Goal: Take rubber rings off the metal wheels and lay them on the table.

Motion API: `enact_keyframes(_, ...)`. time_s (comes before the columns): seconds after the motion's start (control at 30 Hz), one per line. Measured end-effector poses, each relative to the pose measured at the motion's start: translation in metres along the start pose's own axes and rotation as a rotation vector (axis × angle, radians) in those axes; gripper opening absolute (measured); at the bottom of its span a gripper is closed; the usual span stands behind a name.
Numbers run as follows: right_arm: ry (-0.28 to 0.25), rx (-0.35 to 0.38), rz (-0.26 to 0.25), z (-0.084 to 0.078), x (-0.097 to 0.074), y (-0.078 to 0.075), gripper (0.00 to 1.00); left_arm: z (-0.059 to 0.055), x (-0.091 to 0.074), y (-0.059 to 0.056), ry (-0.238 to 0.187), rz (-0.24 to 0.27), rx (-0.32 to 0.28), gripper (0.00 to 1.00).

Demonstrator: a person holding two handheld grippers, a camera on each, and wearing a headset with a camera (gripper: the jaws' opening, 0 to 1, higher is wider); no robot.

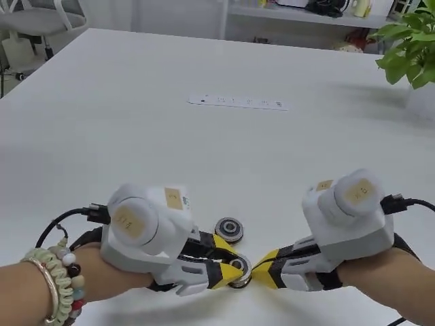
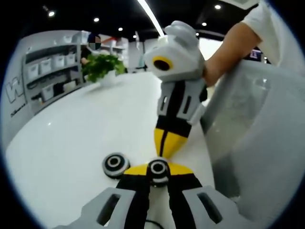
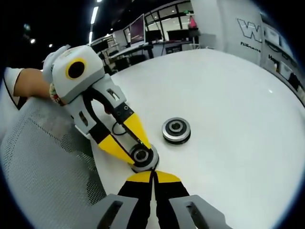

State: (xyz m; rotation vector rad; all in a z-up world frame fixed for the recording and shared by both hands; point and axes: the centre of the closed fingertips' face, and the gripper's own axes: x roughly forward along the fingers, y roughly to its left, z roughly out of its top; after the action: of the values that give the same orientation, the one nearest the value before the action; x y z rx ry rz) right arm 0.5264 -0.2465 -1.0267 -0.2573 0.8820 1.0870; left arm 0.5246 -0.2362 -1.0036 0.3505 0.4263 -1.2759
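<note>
In the head view, the left gripper (image 1: 230,263) is clamping a wheel (image 1: 239,264) at the tabletop's (image 1: 204,149) near edge. The right gripper (image 1: 259,272), jaws together, is touching its rim. A second wheel (image 1: 229,229) is lying just beyond.

In the left gripper view, the yellow tips are squeezing the wheel (image 2: 158,168) from both sides.

In the right gripper view, the closed right gripper (image 3: 153,175) is meeting the wheel (image 3: 144,158); whether it is pinching anything, I cannot tell.

I see a broad white desk (image 1: 136,81), a leafy plant (image 1: 411,47) at its far right, shelving (image 1: 299,15) behind, strip lights (image 2: 151,16) overhead.
</note>
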Motion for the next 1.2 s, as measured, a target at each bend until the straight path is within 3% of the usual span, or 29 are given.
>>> enact_keyframes(0.57,-0.034,0.129,0.017,0.002,-0.0032,-0.0031,0.0,-0.0009,-0.0008,-0.0001,0.022,0.002,-0.003,0.14)
enact_keyframes(0.77,-0.08,0.202,0.036,0.0089,-0.0067,-0.005,0.0,-0.0014,-0.0011,0.0,0.03,0.005,0.004,0.14)
enact_keyframes(1.1,-0.079,0.201,0.029,0.0088,-0.006,-0.0058,0.0,-0.0019,-0.0014,-0.0004,0.046,0.009,0.041,0.14)
enact_keyframes(1.2,-0.08,0.198,0.025,0.0092,-0.006,-0.0067,0.0,-0.0017,-0.0012,0.0009,0.055,0.017,0.076,0.15)
